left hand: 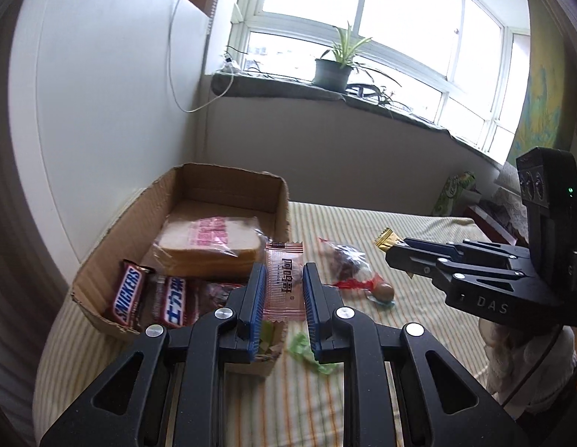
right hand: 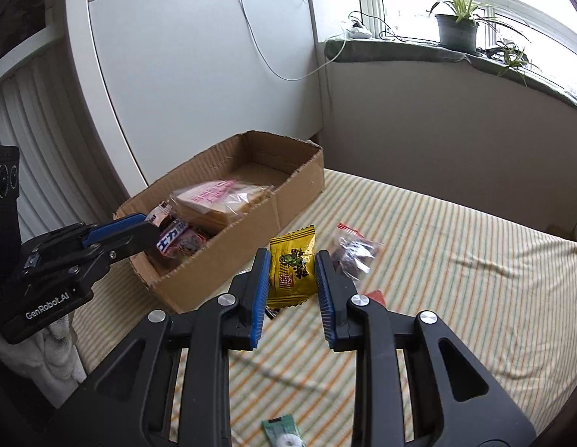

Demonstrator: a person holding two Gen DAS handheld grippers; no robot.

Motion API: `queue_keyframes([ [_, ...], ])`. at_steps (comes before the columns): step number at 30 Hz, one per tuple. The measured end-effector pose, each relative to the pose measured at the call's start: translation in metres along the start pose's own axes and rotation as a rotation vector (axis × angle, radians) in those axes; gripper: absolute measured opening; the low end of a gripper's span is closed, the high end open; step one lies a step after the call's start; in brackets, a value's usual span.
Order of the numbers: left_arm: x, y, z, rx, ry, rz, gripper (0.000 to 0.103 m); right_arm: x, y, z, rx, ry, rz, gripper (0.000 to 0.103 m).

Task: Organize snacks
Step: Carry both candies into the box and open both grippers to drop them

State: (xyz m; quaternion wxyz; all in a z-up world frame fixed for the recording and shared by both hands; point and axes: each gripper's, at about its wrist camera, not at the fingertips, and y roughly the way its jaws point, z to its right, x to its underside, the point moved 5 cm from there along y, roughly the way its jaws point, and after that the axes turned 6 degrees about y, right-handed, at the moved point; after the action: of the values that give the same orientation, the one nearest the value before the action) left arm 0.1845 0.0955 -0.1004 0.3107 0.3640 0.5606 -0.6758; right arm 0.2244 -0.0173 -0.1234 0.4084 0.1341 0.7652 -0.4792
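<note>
My left gripper (left hand: 284, 272) is shut on a pink see-through snack packet (left hand: 284, 290), held above the near corner of an open cardboard box (left hand: 98, 257). The box holds two Snickers bars (left hand: 128, 294) and a bag of sliced bread (left hand: 210, 246). My right gripper (right hand: 292, 257) is shut on a yellow snack packet (right hand: 292, 268), lifted over the striped bed beside the box (right hand: 221, 260). In the right wrist view the left gripper (right hand: 150, 229) reaches over the box's near end. The right gripper (left hand: 396, 251) shows at the right of the left wrist view.
On the striped sheet (right hand: 456, 279) lie a clear bag of dark snacks (right hand: 353, 253), a round wrapped candy (left hand: 385, 292), a red wrapper (right hand: 376, 296) and green wrappers (left hand: 307, 350). A white cabinet (right hand: 195, 74) stands behind the box. A potted plant (left hand: 333, 70) sits on the windowsill.
</note>
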Motion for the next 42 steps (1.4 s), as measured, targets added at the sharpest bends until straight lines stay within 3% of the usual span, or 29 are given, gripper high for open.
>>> queue_keyframes([
  [11,-0.007,0.006,-0.036,-0.062,-0.055,0.01,0.018,-0.021,0.032,-0.041,-0.08,-0.003,0.003,0.026],
  [26,-0.018,0.022,-0.071,-0.114,-0.078,-0.006,0.018,-0.039,0.072,-0.058,-0.085,-0.004,-0.013,0.026],
  [38,-0.011,0.028,-0.086,-0.127,-0.105,-0.038,0.019,-0.034,0.084,-0.075,-0.091,-0.042,-0.031,0.027],
  [42,-0.009,0.03,-0.087,-0.131,-0.109,-0.055,0.03,-0.031,0.083,-0.077,-0.086,-0.057,-0.037,0.035],
])
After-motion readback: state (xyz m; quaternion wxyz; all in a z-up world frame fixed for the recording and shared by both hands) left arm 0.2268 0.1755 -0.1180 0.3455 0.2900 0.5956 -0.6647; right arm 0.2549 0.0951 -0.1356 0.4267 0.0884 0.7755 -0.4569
